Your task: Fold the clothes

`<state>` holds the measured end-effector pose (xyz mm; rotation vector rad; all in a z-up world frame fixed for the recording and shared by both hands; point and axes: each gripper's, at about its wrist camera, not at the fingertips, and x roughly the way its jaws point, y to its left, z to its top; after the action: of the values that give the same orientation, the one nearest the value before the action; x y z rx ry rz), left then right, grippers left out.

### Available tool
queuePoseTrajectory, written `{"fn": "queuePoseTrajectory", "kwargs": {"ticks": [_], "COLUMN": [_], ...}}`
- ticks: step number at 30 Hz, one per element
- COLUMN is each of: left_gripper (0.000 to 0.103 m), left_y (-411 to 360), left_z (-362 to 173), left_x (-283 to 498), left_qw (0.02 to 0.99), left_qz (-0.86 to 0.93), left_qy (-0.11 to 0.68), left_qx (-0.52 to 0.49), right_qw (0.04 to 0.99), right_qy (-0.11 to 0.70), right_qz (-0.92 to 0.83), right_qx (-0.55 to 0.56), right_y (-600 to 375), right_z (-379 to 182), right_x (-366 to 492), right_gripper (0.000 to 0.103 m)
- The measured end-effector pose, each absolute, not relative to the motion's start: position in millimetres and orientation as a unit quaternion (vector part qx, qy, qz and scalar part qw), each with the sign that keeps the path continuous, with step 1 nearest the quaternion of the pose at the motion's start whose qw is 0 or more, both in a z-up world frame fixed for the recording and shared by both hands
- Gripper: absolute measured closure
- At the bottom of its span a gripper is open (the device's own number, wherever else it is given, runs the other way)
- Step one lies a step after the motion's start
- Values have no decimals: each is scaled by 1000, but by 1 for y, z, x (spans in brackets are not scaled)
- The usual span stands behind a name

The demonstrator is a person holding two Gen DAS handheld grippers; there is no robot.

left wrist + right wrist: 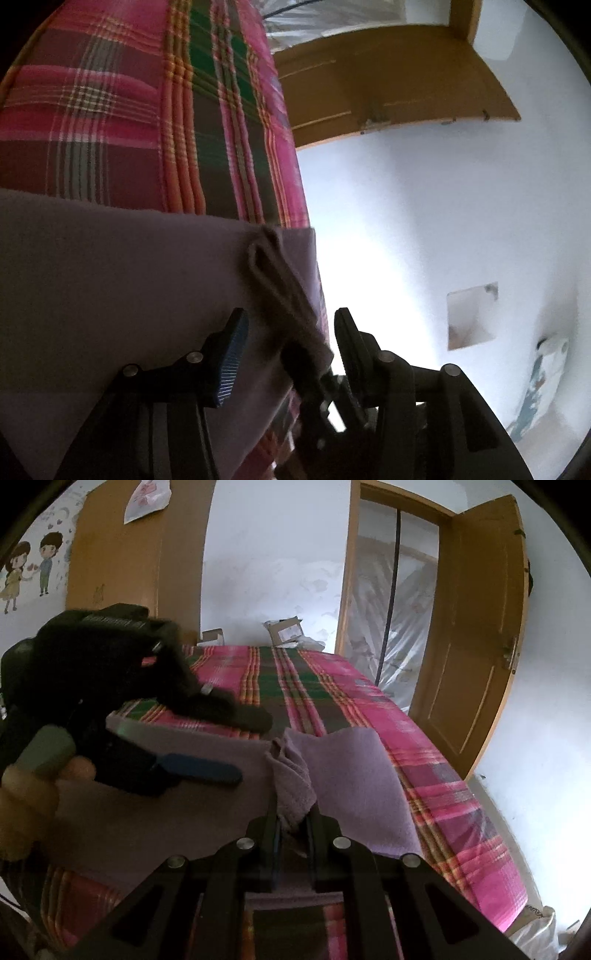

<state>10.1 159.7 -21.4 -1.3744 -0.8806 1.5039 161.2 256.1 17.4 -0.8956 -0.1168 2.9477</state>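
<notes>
A purple garment [354, 775] lies spread on a bed covered with a pink, green and brown plaid sheet [424, 738], near the bed's edge. The right tongs [293, 823] are clenched on a bunched fold of this cloth, lifting it into a small peak. The left tongs [291, 343] stand released, their fingers wide apart on either side of a hem fold of the garment; in the right wrist view they hover over the cloth beside the peak.
</notes>
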Motion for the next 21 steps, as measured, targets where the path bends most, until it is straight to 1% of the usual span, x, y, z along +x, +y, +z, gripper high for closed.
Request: {"fn": "queuePoseTrajectory", "kwargs": {"ticks": [3, 8, 18, 19, 20, 21], "left_gripper": [54, 54, 54, 55, 60, 62], "left_y": [160, 165, 154, 148, 144, 140], "left_z": [-22, -21, -12, -11, -7, -4], "left_x": [7, 5, 12, 14, 16, 17], "left_qw": [439, 437, 427, 425, 423, 419], "left_qz": [601, 595, 600, 603, 607, 614], "left_qy": [-368, -357, -343, -344, -343, -341], "left_qx": [-557, -572, -583, -581, -578, -576], "right_qw": [26, 16, -15, -21, -28, -34], "right_qy": [-47, -81, -97, -98, -99, -100], "right_qz": [956, 958, 959, 960, 961, 961], "right_qx": [-288, -276, -264, -261, -258, -255], "right_y": [251, 232, 204, 200, 196, 193], "right_z": [17, 22, 33, 34, 36, 38], "right_x": [164, 169, 170, 171, 172, 172], "right_gripper": [92, 92, 92, 92, 92, 92]}}
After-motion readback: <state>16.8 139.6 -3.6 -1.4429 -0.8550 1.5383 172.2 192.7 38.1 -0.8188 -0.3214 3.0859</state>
